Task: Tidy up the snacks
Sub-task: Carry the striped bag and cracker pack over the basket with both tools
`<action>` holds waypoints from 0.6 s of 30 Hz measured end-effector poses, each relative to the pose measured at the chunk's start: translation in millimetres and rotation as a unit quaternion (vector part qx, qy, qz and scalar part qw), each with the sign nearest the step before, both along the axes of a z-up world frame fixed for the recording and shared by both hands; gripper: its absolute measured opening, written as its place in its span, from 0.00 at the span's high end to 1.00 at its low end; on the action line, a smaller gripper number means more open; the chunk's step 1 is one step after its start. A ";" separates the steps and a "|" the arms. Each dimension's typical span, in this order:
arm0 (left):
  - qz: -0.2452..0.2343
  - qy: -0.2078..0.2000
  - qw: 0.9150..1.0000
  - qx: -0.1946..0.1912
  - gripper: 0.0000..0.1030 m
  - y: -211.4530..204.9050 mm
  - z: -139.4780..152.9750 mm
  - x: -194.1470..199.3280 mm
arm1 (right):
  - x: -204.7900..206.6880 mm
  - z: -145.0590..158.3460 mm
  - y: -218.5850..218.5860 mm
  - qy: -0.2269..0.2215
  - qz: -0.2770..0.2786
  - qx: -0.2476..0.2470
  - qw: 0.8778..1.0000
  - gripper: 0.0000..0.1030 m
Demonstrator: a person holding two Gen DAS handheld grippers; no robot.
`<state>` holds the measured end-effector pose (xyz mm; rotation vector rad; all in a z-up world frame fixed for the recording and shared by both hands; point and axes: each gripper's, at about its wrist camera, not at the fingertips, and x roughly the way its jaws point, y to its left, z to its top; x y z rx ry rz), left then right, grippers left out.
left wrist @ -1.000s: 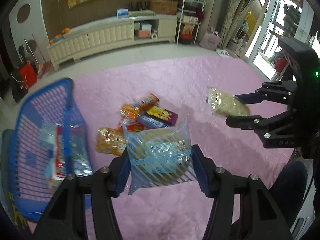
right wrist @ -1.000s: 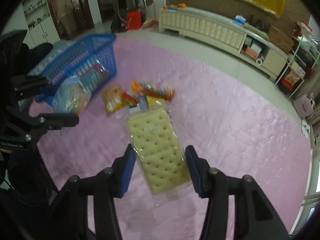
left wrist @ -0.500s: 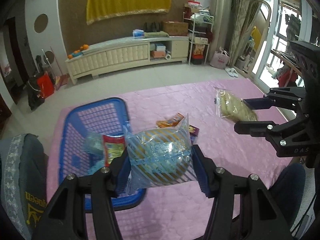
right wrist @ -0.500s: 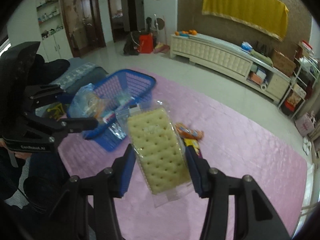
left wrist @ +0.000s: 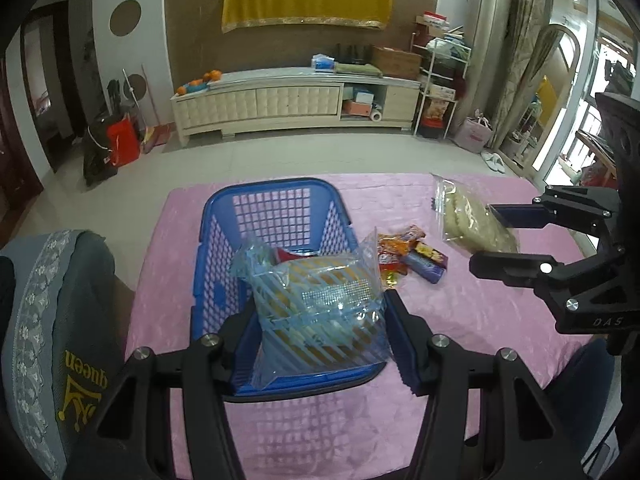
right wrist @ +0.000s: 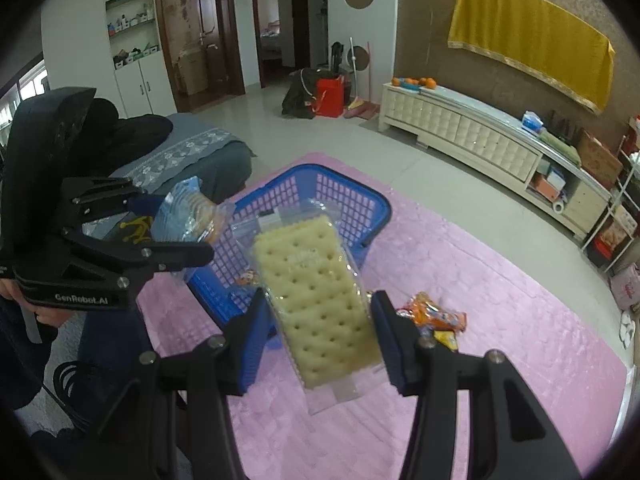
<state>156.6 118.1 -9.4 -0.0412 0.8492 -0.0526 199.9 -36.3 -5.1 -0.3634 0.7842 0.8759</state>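
Observation:
My left gripper [left wrist: 320,332] is shut on a blue-striped clear bag of round biscuits [left wrist: 320,312] and holds it over the near end of the blue basket [left wrist: 272,216]. My right gripper [right wrist: 316,336] is shut on a clear pack of square crackers [right wrist: 316,292], held in the air to the right of the basket [right wrist: 360,196]. The right gripper and its cracker pack [left wrist: 468,224] also show in the left wrist view. The left gripper and its biscuit bag [right wrist: 188,216] show at the left of the right wrist view. A red packet [left wrist: 292,256] lies inside the basket.
Several loose snack packets [left wrist: 412,256] lie on the pink mat [left wrist: 480,320] right of the basket; they also show in the right wrist view [right wrist: 436,316]. A grey cushioned seat [left wrist: 52,320] is at the left. A white cabinet [left wrist: 296,100] stands against the far wall.
Both grippers have risen and swung left toward the basket. The biscuit bag has moved from above the snack pile to over the basket. Both grips have stayed shut.

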 end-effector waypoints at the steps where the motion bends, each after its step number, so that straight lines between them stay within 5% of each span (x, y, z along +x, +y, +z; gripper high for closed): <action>1: 0.002 0.002 1.000 -0.001 0.47 3.4 -3.1 1.4 | 2.0 -2.2 3.7 0.004 0.000 0.001 1.000 0.46; 18: 0.005 0.069 0.997 -0.043 0.46 22.1 -59.6 27.6 | 19.8 -43.8 32.6 0.052 -0.025 -0.024 0.998 0.46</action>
